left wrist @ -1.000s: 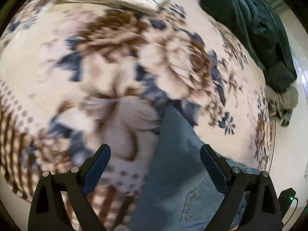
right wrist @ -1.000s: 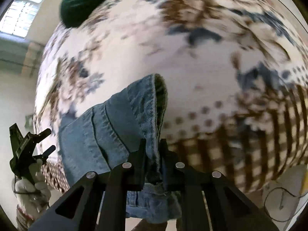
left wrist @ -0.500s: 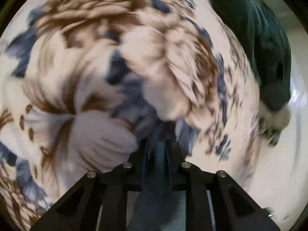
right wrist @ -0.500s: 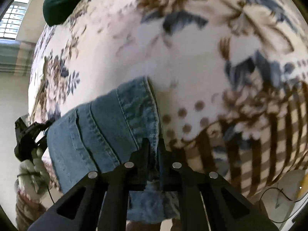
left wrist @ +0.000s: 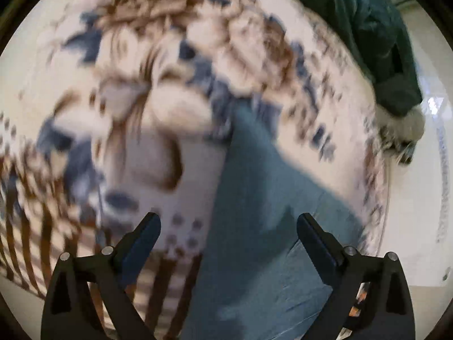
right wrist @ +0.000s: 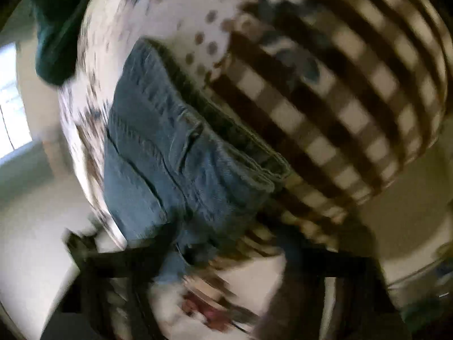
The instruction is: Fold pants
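The jeans (left wrist: 254,226) lie on a bed (left wrist: 158,153) with a flowered and checked cover, near its near edge. In the right view the waistband end (right wrist: 181,153) shows about 2 layers stacked, so at least 1 fold seems done, though blur hides the exact shape. The left gripper (left wrist: 228,226) hovers above the denim, its jaws opening and spread wide, pinching nothing. The right gripper (right wrist: 226,257) is smeared by motion; its jaws are opening, and denim seems to lie between them, but I cannot tell if they still press it. Probably another fold and some smoothing are left. A green garment (left wrist: 368,36) lies far right.
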Demonstrator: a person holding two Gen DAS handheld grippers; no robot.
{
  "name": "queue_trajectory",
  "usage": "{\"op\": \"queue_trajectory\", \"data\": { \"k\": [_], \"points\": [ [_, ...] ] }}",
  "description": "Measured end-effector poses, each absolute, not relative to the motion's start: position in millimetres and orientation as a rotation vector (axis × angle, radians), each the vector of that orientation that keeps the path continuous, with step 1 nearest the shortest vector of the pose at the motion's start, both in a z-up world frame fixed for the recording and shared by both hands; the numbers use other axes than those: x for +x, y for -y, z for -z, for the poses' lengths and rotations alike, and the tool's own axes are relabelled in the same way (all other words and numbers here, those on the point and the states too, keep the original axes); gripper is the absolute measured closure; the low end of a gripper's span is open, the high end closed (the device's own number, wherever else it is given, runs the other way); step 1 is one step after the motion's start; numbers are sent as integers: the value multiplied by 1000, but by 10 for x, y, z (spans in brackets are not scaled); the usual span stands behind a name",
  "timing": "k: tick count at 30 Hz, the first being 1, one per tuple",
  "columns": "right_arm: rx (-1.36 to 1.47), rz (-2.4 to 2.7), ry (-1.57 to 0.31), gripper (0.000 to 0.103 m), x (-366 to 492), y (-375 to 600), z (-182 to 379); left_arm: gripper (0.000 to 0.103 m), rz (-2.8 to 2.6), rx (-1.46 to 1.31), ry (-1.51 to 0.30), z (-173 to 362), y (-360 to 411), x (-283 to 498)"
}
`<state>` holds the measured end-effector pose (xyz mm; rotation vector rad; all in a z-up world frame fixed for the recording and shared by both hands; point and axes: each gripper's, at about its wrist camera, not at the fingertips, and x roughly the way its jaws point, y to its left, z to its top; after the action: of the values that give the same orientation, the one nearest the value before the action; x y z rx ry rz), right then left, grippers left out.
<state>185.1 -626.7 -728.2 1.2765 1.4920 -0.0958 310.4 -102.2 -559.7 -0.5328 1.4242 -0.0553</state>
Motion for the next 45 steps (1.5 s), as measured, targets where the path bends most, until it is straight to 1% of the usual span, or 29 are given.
{"op": "queue_trajectory", "data": {
  "k": [1, 3, 4, 6, 7, 9, 10, 11, 13, 15, 16, 17, 21, 24, 27, 29, 30, 33, 36, 40, 42, 44, 45],
  "points": [
    [1252, 134, -1494, 67, 1837, 6239, 7309, 5, 38, -517, -1444, 5695, 1033, 3039],
    [1255, 177, -1489, 67, 1799, 6220, 7356, 3, 7, -545, -1468, 5839, 984, 2964],
    [1270, 161, -1484, 65, 1795, 6199, 7369, 3, 3, -592, -1476, 5895, 927, 2933],
    [1270, 78, -1466, 49, 1818, 6153, 7338, 3, 3, -627, -1480, 5907, 875, 2929],
    [1284, 2, -1459, 39, 1832, 6103, 7329, 3, 11, -621, -1479, 5878, 880, 2938],
    [1273, -107, -1467, 37, 1867, 5948, 7304, 3, 55, -627, -1467, 5792, 901, 2945],
    [1245, -135, -1492, 32, 1890, 5843, 7312, 3, 84, -641, -1457, 5757, 908, 2939],
    [1229, -156, -1511, 29, 1909, 5752, 7337, 3, 97, -645, -1453, 5750, 913, 2942],
    [1223, -188, -1540, 29, 1963, 5530, 7471, 3, 116, -641, -1455, 5770, 938, 2937],
    [1275, -179, -1529, 23, 2009, 5350, 7629, 3, 116, -652, -1479, 5852, 978, 2914],
    [1284, -182, -1511, 17, 2034, 5298, 7648, 3, 118, -664, -1490, 5897, 983, 2906],
    [1284, -178, -1490, 15, 2067, 5240, 7645, 3, 117, -663, -1495, 5918, 998, 2906],
    [1338, -202, -1404, 15, 2058, 5147, 7479, 3, 125, -652, -1499, 5953, 1008, 2901],
    [1316, -245, -1396, 15, 2023, 5066, 7330, 3, 134, -665, -1499, 5945, 990, 2890],
    [1254, -288, -1477, 15, 2060, 4861, 7256, 3, 140, -664, -1502, 5956, 995, 2902],
    [1255, -288, -1553, 16, 2102, 4788, 7373, 3, 145, -658, -1506, 5955, 976, 2888],
    [1295, -279, -1561, 16, 2081, 4727, 7460, 3, 146, -654, -1509, 5956, 978, 2886],
    [1348, -260, -1484, 16, 2077, 4673, 7436, 3, 149, -649, -1515, 5961, 988, 2904],
    [1374, -258, -1385, 16, 2050, 4707, 7255, 3, 152, -655, -1518, 5964, 990, 2914],
    [1419, -192, -1355, 17, 1995, 4652, 7396, 3, 159, -651, -1521, 5995, 997, 2920],
    [1442, -171, -1315, 17, 1940, 4838, 7320, 3, 159, -654, -1523, 6000, 993, 2920],
    [1386, -207, -1271, 17, 2012, 4828, 7100, 3, 162, -657, -1526, 5988, 992, 2924],
    [1298, -222, -1289, 17, 2069, 4757, 7010, 3, 163, -660, -1527, 5986, 989, 2926]
  ]
}}
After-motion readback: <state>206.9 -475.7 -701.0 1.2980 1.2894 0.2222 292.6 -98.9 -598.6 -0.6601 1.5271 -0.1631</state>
